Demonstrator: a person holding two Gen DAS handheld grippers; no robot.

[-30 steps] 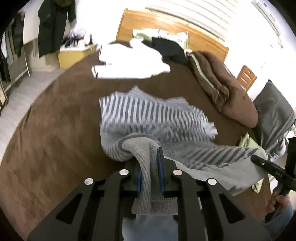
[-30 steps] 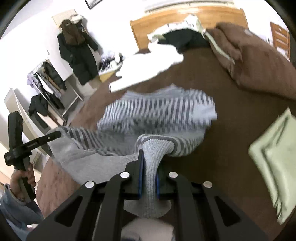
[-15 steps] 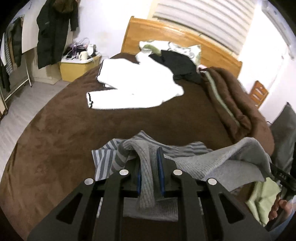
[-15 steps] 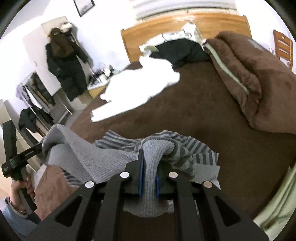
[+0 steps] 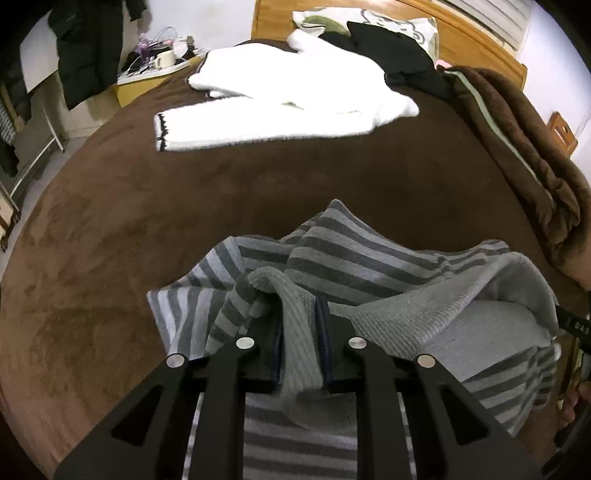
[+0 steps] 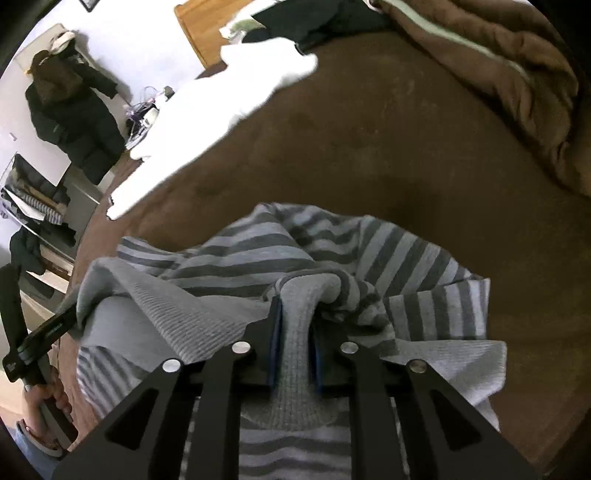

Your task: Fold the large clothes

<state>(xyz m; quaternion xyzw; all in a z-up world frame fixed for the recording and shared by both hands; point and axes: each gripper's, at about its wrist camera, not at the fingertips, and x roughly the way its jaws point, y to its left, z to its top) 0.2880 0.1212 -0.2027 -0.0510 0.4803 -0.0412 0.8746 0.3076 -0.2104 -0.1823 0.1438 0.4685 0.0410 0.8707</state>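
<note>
A grey striped knit sweater [image 5: 351,251] [image 6: 258,251] lies bunched on the brown bed cover [image 5: 166,192]. Its plain ribbed hem is carried over the striped body by both grippers. My left gripper [image 5: 301,317] has a fold of the hem between its blue pads, and its jaws are opening. My right gripper [image 6: 297,317] holds the other end of the hem the same way, its jaws opening too, with cloth still filling the gap. Each gripper shows at the edge of the other's view: the right one [image 5: 576,325] and the left one [image 6: 44,332], gripped by a hand [image 6: 48,402].
A white fleece garment [image 5: 280,107] [image 6: 207,110] lies spread further up the bed, with dark clothes and a pillow at the wooden headboard [image 5: 461,33]. A rolled brown blanket [image 5: 524,147] [image 6: 498,74] runs along the right side. Coats hang by a nightstand [image 5: 147,85] on the left.
Both grippers moved forward and down with the hem, folding the sweater over itself. It went from stretched and lifted to a low heap on the bed. The jaws stand slightly wider.
</note>
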